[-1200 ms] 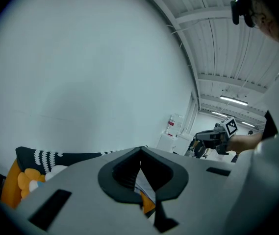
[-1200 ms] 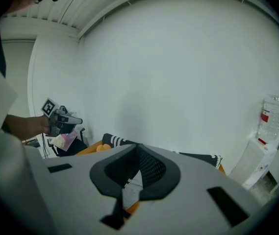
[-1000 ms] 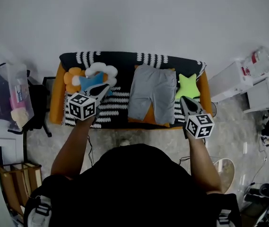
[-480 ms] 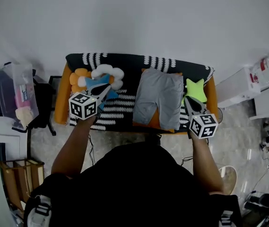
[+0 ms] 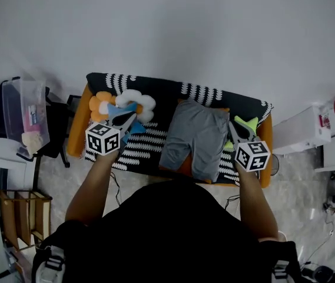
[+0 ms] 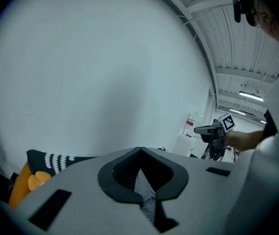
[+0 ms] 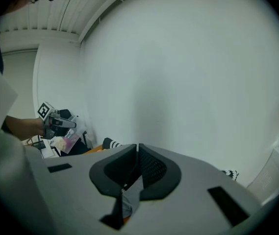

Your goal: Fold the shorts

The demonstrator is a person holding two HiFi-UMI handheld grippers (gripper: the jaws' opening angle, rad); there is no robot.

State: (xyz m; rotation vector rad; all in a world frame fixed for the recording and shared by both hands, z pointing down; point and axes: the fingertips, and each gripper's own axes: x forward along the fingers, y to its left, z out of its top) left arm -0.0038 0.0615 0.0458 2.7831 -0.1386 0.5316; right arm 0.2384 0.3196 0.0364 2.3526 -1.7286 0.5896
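Grey shorts [image 5: 195, 137] flat, unfolded, mid-counter [image 5: 79, 128] on black-white blanket [image 5: 167, 90]. My left claw [image 5: 133, 117] pressed together, empty, over flower toy [image 5: 133, 99]. Right claw [image 5: 233, 124] likewise pressed together, empty, beside shorts' right edge, near green star [image 5: 251, 123]. I judge fold not yet begun. Next: I spread 2 claws, pinch 1 side edge.

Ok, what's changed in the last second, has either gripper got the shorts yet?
The right gripper has moved forward and now overlaps the star cushion beside the shorts. The left gripper has shifted little, over the flower cushions. Neither has taken hold of anything; both are shut. The shorts lie flat and unfolded, as before.
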